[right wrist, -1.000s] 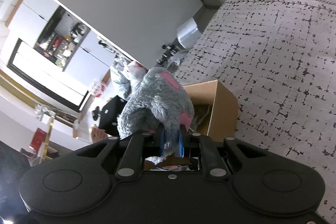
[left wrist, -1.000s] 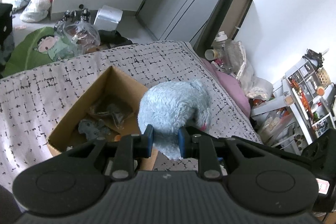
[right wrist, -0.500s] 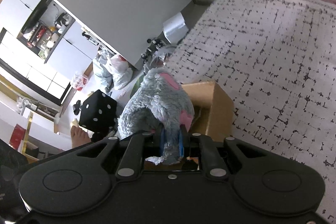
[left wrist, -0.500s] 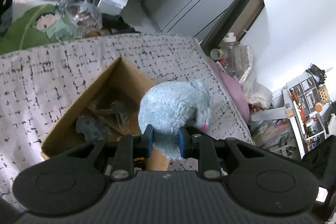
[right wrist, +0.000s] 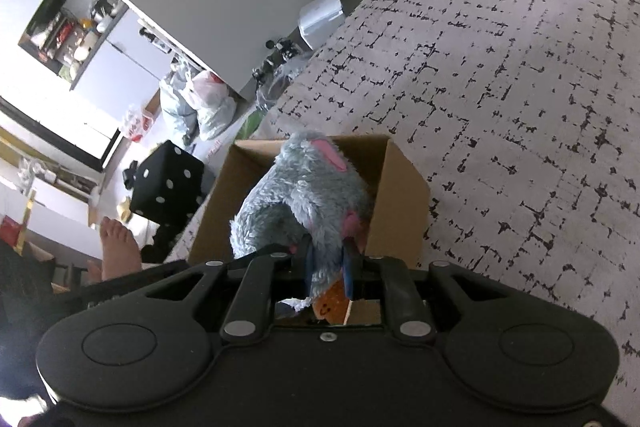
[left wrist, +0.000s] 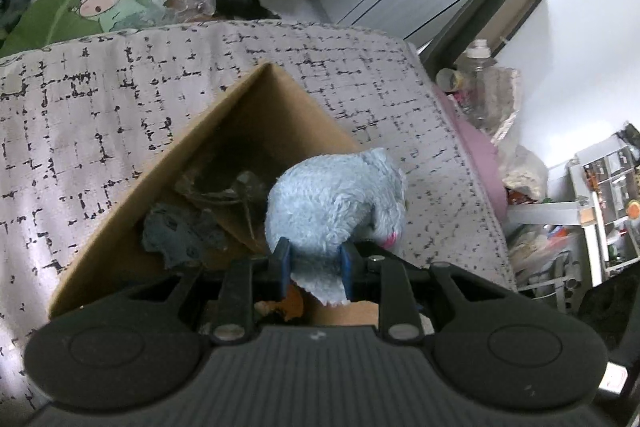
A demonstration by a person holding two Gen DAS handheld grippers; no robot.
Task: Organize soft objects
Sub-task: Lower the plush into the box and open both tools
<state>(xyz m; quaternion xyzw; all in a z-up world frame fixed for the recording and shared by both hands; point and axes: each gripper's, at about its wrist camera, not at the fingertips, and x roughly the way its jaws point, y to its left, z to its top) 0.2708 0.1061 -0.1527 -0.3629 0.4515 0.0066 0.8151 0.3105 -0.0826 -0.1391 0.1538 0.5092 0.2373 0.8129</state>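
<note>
A fluffy grey-blue plush toy [left wrist: 332, 203] with pink ears is held by both grippers over an open cardboard box [left wrist: 256, 115] on the bed. My left gripper [left wrist: 314, 261] is shut on the plush's lower end. My right gripper [right wrist: 327, 263] is shut on another part of the same plush [right wrist: 304, 195], just above the box [right wrist: 400, 203]. Inside the box lie a dark grey cloth [left wrist: 180, 231] and crinkled plastic [left wrist: 224, 183]. An orange item [right wrist: 332, 303] shows beneath the right gripper.
The bed has a grey cover with black dashes [right wrist: 500, 87]. A pink pillow [left wrist: 480, 155] lies at its edge. On the floor are a black dotted cube [right wrist: 168, 183], plastic bags [right wrist: 200, 99], a green cartoon cushion [left wrist: 80, 7] and a bare foot [right wrist: 116, 247].
Both grippers have moved closer to the box and lower, with the plush still held. The box looks larger in both views.
</note>
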